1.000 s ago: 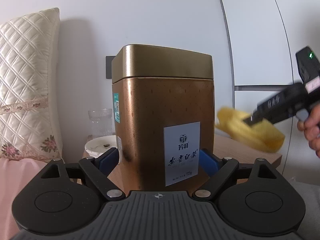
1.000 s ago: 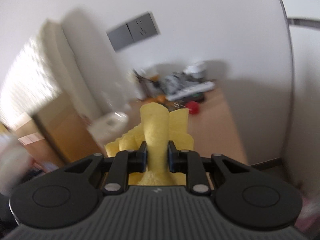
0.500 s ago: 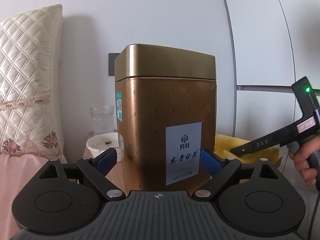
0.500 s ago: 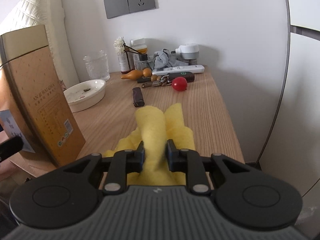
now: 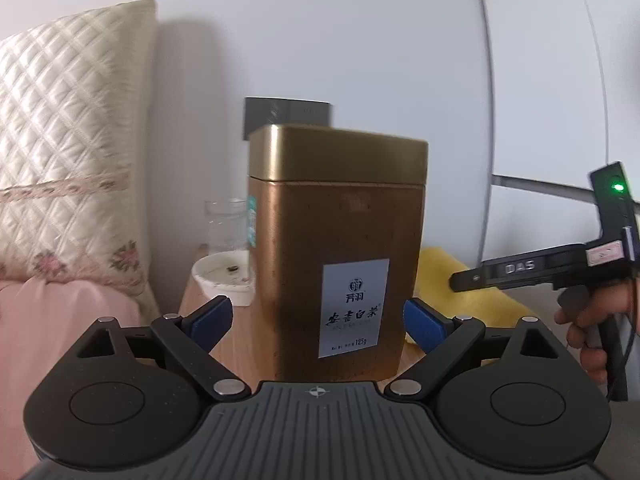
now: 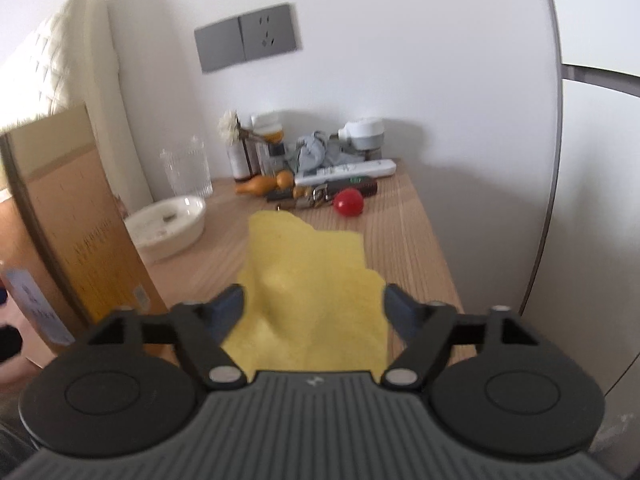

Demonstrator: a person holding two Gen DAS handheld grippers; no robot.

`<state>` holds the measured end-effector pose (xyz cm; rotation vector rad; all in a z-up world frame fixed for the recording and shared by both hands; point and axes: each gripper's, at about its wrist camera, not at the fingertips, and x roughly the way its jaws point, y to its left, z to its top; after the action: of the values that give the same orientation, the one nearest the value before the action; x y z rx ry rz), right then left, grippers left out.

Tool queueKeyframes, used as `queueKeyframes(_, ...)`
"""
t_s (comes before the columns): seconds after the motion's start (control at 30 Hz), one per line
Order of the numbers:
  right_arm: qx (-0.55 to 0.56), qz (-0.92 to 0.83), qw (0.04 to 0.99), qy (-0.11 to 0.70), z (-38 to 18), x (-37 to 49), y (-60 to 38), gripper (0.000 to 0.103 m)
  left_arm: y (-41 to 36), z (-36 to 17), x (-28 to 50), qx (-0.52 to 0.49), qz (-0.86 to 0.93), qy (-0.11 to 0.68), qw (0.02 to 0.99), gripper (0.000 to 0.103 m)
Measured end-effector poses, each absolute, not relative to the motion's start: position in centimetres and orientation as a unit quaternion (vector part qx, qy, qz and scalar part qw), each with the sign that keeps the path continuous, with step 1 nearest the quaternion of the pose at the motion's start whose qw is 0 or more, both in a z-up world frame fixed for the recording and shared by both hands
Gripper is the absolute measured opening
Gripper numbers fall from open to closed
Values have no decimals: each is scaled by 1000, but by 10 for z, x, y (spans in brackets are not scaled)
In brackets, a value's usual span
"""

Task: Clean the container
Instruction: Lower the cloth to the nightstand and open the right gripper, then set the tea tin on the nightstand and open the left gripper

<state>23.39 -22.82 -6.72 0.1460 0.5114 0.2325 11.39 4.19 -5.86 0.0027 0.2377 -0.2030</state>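
A tall bronze tea tin (image 5: pixel 336 264) with a gold lid and a white label stands upright on the wooden bedside table (image 6: pixel 404 248). My left gripper (image 5: pixel 318 320) is open, its blue pads (image 5: pixel 212 318) a little short of the tin, one on each side and not touching it. The yellow cloth (image 6: pixel 312 280) lies loose on the table to the tin's right. My right gripper (image 6: pixel 314 310) is open over the cloth's near end, fingers spread wide to both sides of it. In the right wrist view the tin (image 6: pixel 76 232) stands at the left.
A white dish (image 6: pixel 168 224) and a ribbed glass (image 6: pixel 188 172) sit behind the tin. At the back by the wall are small bottles, a remote (image 6: pixel 344 170), keys and a red ball (image 6: pixel 349 202). A quilted pillow (image 5: pixel 68 160) stands left. The table's right edge drops off.
My right gripper brought the cloth down beside the tin, then opened and let it go on the table. My left gripper has drawn back from the tin, which now looks smaller.
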Motion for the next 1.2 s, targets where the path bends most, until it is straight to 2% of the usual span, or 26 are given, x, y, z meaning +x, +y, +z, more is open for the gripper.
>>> queueKeyframes(0.1,75,119,960,244,-54,221,-231,90,37,-50,101,-5,-82,123,989,98)
queueKeyframes(0.13,77,121,960,240,-50,216,-231,97,36,-46,98,-10,-80,125,989,98)
queueKeyframes(0.2,84,113,963,231,-40,202,-232,103,34,-37,92,-20,-76,130,988,98)
queueKeyframes(0.37,87,118,966,215,-18,170,-224,103,21,-14,76,-22,-56,132,989,103)
queueKeyframes(0.77,96,147,958,225,26,105,-216,103,8,24,23,-37,-19,140,989,103)
queueKeyframes(1.2,79,129,964,217,31,75,-212,103,12,20,14,-27,7,154,988,103)
